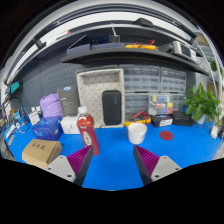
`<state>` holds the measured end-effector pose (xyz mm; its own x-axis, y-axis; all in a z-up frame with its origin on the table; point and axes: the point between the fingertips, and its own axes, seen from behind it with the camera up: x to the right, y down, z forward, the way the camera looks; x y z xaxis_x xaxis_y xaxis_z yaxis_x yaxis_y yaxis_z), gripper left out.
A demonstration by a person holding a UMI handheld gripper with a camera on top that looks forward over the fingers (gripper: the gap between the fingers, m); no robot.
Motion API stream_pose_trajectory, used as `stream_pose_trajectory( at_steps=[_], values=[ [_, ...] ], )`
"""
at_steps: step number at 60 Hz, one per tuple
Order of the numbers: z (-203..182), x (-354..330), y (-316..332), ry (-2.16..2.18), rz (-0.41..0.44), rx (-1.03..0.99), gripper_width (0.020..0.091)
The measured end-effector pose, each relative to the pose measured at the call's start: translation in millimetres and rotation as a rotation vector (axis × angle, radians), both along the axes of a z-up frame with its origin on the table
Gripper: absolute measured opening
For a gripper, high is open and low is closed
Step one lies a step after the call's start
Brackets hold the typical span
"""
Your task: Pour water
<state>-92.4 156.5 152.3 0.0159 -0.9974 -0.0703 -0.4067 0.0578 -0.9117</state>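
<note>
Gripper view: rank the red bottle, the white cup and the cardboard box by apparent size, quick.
1. Red bottle, tallest.
2. Cardboard box, similar in area and nearer the camera, so unsure.
3. White cup, smallest.

The tool (pixel 112 160) shows as two fingers rising from the bottom of the gripper view, one at each side. Each finger is a pale grey, angular wedge that narrows toward its tip, with flat faceted outer faces. On the inner face of each sits a magenta pad (pixel 79 160) marked with fine ribbing or a grid texture. No cables, screws or printed markings can be made out on them.
</note>
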Motion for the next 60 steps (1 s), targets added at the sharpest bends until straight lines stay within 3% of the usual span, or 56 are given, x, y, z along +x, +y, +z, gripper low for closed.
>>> stream_pose_trajectory(
  at_steps=[11, 35, 43, 47, 56, 60],
  values=[
    [-17, 36, 57, 0.015, 0.05, -0.02, 0.083],
    [-52, 143, 111, -0.067, 0.041, -0.008, 0.081],
    [-67, 167, 113, -0.104, 0.041, -0.016, 0.069],
    [-68, 174, 106, -0.142, 0.001, -0.03, 0.0436],
    [-65, 175, 105, -0.199, 0.001, -0.002, 0.029],
    [-66, 177, 105, -0.193, 0.003, -0.015, 0.0268]
  ],
)
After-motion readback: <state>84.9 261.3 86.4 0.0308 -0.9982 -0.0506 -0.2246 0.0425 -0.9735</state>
